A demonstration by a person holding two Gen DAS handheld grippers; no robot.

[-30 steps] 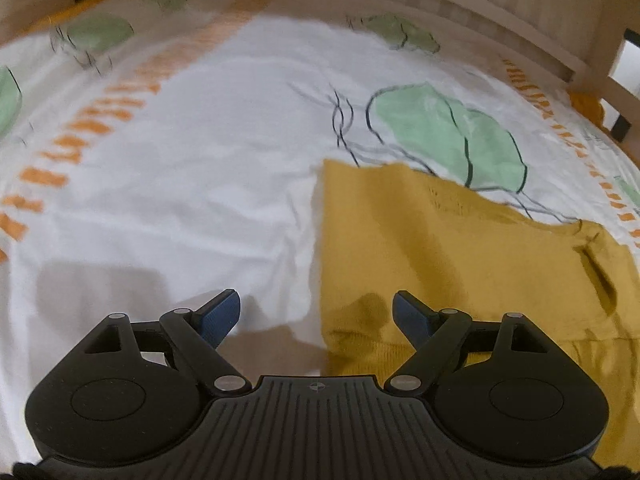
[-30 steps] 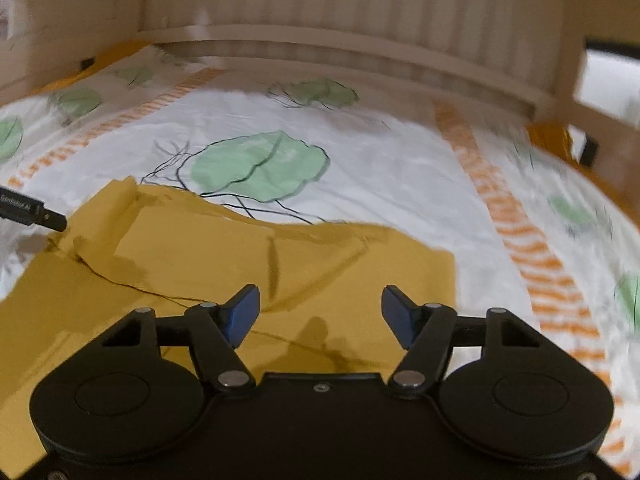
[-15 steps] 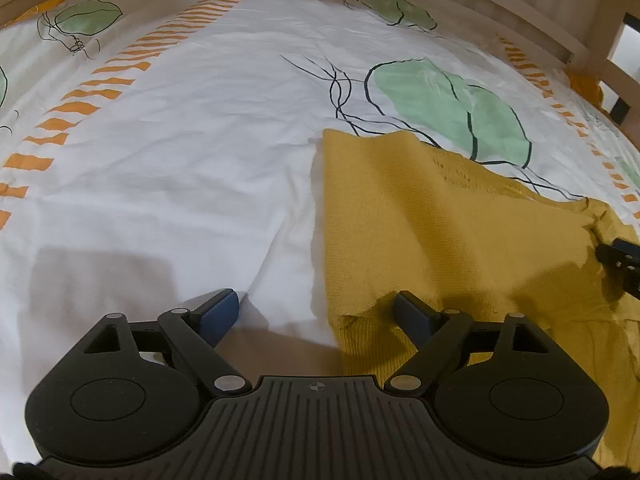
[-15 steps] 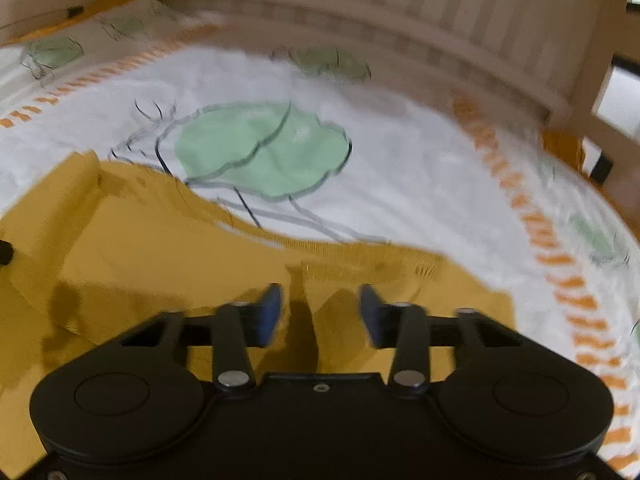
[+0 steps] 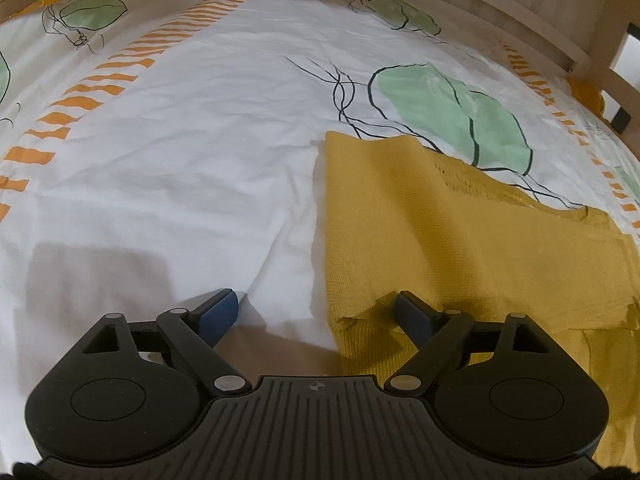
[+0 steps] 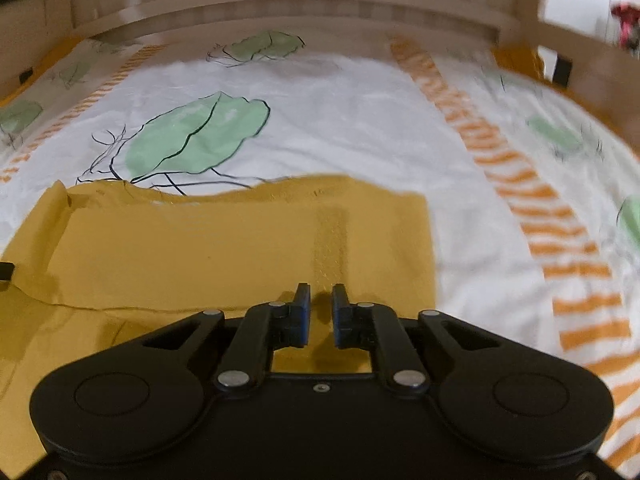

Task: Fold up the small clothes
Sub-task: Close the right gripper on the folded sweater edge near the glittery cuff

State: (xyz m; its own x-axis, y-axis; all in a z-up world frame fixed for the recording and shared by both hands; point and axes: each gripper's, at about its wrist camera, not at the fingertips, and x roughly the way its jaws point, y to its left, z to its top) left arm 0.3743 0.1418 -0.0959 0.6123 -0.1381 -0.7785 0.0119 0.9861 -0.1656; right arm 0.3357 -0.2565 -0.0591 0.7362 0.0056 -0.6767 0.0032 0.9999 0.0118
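Note:
A mustard-yellow knit garment (image 5: 448,232) lies partly folded on a white bed sheet (image 5: 180,168) with green leaf prints. My left gripper (image 5: 316,312) is open and low over the garment's near left corner; its right finger rests on the cloth. In the right wrist view the garment (image 6: 224,244) spreads flat ahead. My right gripper (image 6: 321,312) is almost shut, with a narrow gap between the pads, over the garment's near right part. I see no cloth held between the pads.
A wooden slatted bed frame (image 6: 304,4) runs along the far edge, and its rail (image 5: 520,20) shows in the left wrist view. Orange dashed stripes (image 6: 520,200) cross the sheet. The tip of the left gripper (image 6: 6,272) shows at the left edge.
My right gripper has closed from wide open to nearly shut and shifted right over the garment, which now lies flatter. My left gripper has stayed open at the garment's left corner.

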